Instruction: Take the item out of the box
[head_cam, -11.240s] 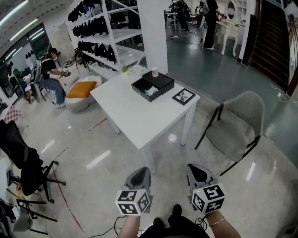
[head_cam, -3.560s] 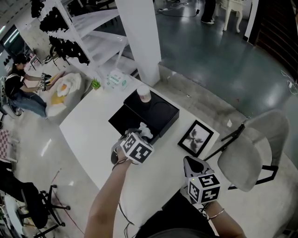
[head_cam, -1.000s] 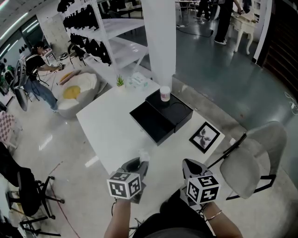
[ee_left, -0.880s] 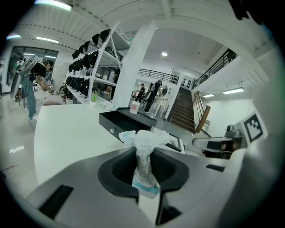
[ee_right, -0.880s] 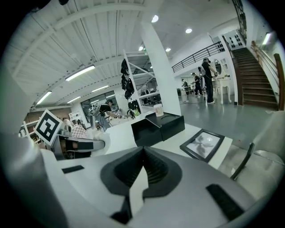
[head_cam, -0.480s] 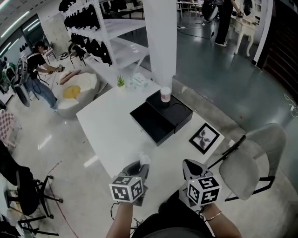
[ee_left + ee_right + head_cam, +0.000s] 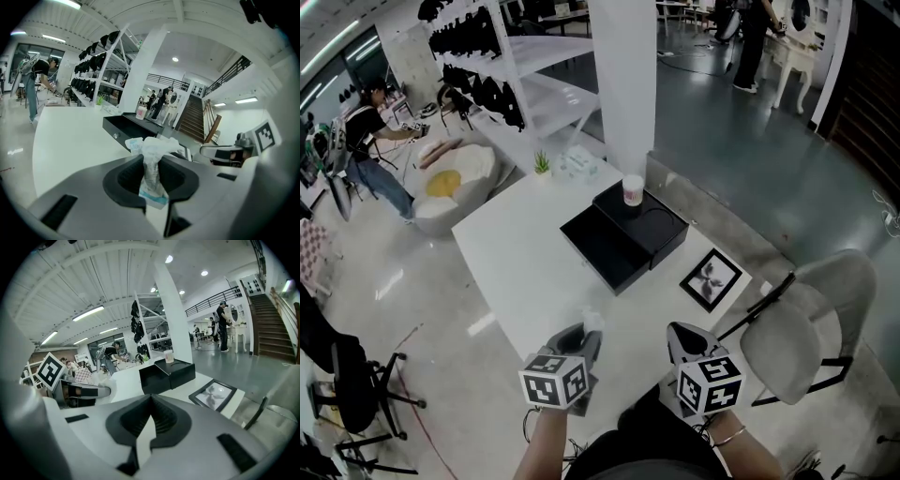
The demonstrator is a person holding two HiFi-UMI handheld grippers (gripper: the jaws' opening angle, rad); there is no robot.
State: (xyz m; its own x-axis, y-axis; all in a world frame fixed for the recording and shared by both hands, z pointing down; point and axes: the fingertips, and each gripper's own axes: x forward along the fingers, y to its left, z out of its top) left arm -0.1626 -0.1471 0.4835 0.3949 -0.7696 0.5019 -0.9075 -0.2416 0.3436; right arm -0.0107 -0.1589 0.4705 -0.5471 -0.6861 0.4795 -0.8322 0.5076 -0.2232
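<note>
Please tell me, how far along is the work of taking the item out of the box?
Done: the crumpled white packet is out of the black box, whose open drawer looks empty. In hand: the left tool is shut on the packet, above the table near its edge. Left: probably only to set it down. The right tool is shut, empty.

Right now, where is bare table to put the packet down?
Bare: the table left of the black box, down to the near edge. Crowded: the far corner by the plant, and the right end by the picture frame.
</note>
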